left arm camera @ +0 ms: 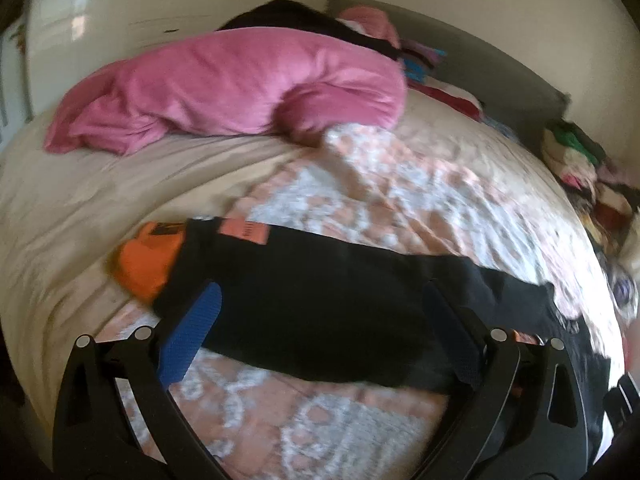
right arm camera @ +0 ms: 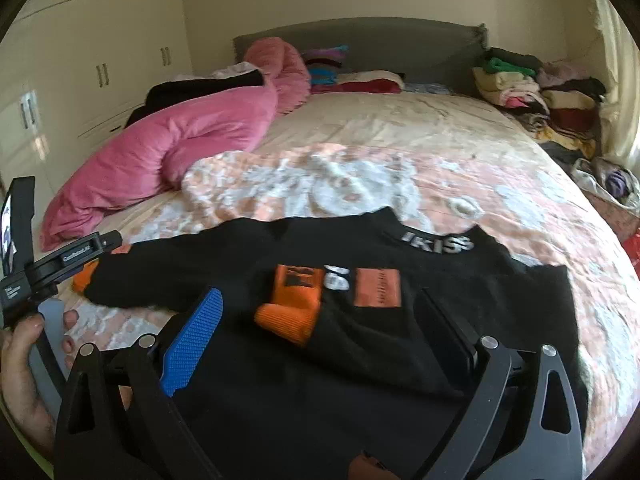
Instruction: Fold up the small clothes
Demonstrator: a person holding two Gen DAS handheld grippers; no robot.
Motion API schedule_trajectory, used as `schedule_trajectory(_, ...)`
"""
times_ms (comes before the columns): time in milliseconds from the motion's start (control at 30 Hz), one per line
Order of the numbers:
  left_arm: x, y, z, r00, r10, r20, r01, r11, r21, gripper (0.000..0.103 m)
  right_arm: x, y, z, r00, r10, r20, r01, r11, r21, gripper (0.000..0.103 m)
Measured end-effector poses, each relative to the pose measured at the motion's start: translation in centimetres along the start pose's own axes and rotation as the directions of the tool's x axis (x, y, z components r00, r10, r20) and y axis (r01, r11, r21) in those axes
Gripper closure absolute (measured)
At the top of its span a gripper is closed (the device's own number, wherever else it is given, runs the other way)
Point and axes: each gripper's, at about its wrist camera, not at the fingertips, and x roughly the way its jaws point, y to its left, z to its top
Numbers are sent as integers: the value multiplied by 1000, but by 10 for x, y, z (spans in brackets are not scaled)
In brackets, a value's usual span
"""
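Your black sweatshirt (right arm camera: 248,268) with orange cuffs lies spread on the patterned bedspread (right arm camera: 460,184), near the foot of the bed. One sleeve is already turned in across the chest, its orange cuff (right arm camera: 290,316) lying by the orange patches; the other sleeve runs out sideways, its cuff (left arm camera: 146,266) still off to the side. So you look early in this fold: that second sleeve and the body folds are left, as I judge it.

Your left gripper (left arm camera: 320,328) hangs over the black cloth with jaws spread, pinching nothing. Your right gripper (right arm camera: 320,332) is likewise spread wide above the chest.

No basket or bin shows. Folded clothes (right arm camera: 532,84) are stacked by the headboard, and a pink duvet (right arm camera: 168,140) lies bunched beyond.
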Motion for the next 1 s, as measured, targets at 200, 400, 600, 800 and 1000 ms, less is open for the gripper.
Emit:
schedule_trajectory(200,2,31,5,998,62,21,-59,992,-112,9,15,29,5,999,44,-11,-44,997,-61,7)
schedule_trajectory(400,8,57,8,994,112,20,-106,976,-188,9,26,57,8,993,112,-31,-115,987,-112,7)
schedule_trajectory(600,26,78,6,988,150,-41,-155,960,-234,9,31,79,3,987,152,-51,-159,974,-163,7)
schedule_trajectory(800,52,104,0,988,114,-104,-142,935,-325,9,39,78,-7,983,163,-82,-173,975,-136,7)
schedule_trajectory(1000,64,118,0,997,38,-62,-59,919,-390,18,41,67,-14,982,163,-97,-171,982,-83,7)
